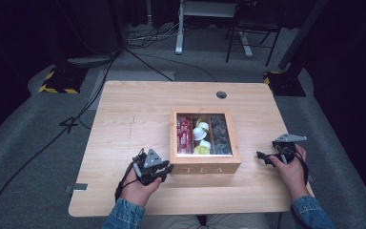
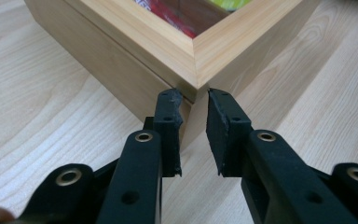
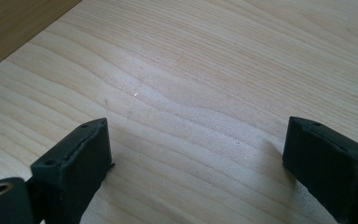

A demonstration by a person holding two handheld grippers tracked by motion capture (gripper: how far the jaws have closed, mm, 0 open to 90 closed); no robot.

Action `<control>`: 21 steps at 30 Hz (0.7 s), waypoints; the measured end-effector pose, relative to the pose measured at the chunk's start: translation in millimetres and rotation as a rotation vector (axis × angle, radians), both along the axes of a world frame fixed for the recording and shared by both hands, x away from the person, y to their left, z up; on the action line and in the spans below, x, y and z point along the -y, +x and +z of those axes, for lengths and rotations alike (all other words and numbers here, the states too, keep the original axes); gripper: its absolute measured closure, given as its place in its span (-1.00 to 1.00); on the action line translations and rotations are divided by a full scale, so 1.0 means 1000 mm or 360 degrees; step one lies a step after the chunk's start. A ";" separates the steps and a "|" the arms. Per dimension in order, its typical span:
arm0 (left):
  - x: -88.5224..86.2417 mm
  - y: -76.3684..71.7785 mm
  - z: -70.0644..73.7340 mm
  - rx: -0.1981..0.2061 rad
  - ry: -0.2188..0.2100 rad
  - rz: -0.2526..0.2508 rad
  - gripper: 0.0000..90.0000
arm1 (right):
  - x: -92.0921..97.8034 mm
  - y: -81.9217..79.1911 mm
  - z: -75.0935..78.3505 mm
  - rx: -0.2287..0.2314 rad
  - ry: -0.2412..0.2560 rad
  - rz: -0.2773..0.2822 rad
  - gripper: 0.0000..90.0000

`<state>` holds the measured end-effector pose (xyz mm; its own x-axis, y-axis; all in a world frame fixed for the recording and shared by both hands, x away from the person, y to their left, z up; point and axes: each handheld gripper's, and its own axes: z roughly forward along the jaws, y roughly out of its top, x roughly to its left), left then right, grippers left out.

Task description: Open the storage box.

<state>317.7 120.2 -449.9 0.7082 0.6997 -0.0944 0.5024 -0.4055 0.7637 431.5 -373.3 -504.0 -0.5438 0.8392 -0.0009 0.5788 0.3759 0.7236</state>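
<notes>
A wooden tea box (image 1: pixel 205 168) marked TEA stands mid-table, with red packets (image 1: pixel 184 135), white and yellow pods (image 1: pixel 201 133) and grey packets (image 1: pixel 220 135) in three compartments. My left gripper (image 1: pixel 167 168) is at the box's front left corner. In the left gripper view its jaws (image 2: pixel 195 95) stand a narrow gap apart, just under the box's (image 2: pixel 135 32) top frame, with the corner edge between the tips. My right gripper (image 1: pixel 259 155) rests right of the box, open wide over bare table (image 3: pixel 198 128). A side of the box (image 3: pixel 9 23) shows at top left.
The light wooden table (image 1: pixel 124 119) has a round cable hole (image 1: pixel 221 94) at the back. Beyond the table lie floor cables (image 1: pixel 143 57), a white desk leg (image 1: pixel 179 28) and yellow-black striped bases (image 1: pixel 59 81). The person's denim sleeves (image 1: pixel 124 214) come in at the front edge.
</notes>
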 end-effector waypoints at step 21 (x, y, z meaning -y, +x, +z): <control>0.004 -0.001 0.007 0.0066 0.0034 0.0003 0.81 | -0.005 -0.015 0.025 -0.0022 0.0099 0.0098 -0.58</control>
<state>317.1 116.5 -442.9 0.7101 0.7023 -0.0503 0.4712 -0.4209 0.7751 416.1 -368.5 -479.3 -0.5941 0.8023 0.0581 0.5661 0.3658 0.7387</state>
